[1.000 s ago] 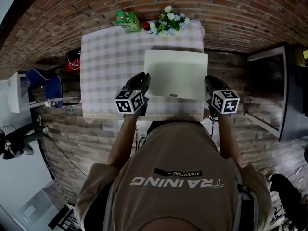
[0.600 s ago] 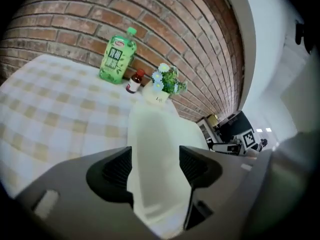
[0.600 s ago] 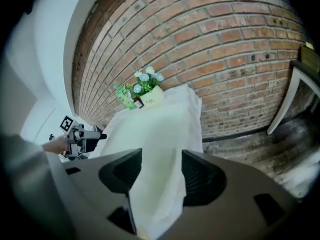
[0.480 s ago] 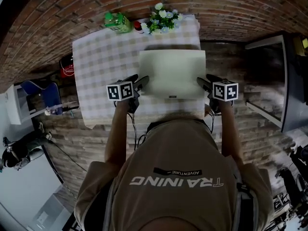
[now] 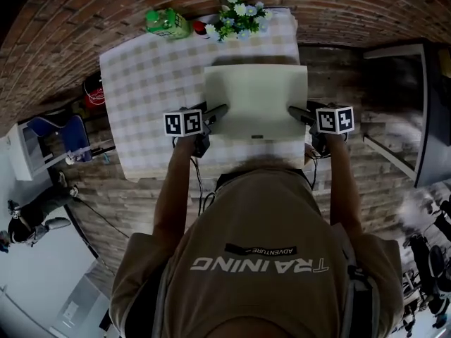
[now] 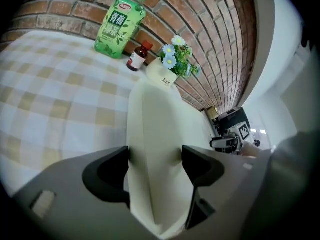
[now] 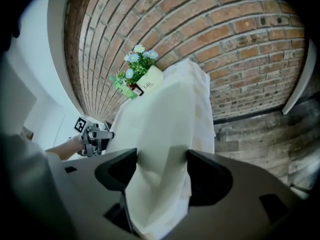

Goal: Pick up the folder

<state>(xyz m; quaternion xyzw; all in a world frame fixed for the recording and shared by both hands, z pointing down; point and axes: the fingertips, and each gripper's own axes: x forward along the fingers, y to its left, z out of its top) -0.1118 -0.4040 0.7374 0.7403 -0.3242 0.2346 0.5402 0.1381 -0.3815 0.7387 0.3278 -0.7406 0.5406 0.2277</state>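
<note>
While both grippers sit low at the near edge of a table [image 5: 141, 83] covered in a yellow-and-white checked cloth, a pale cream folder [image 5: 257, 94] rests on the cloth between them. Its left edge lies inside the left gripper [image 6: 155, 156] and its right edge inside the right gripper [image 7: 161, 164]. Each gripper's jaws stand spread wide and have just been opening. The folder's edge lies in the gap between the dark pads, loose rather than pinched. Straight ahead of the left gripper, past the far end of the folder, stands a white pot of flowers [image 6: 172, 64]. Just left of the pot is a small red-capped bottle [image 6: 136, 58], and left of that a tall green bottle [image 6: 120, 26], all close to a brick wall [image 6: 200, 19]. From the left gripper, the right gripper shows across the folder, off to the right. From the right gripper, the same flowers stand ahead and slightly left, beyond the folder. The person [image 5: 257, 259], in a tan T-shirt, reaches one bare arm forward to each gripper.
</note>
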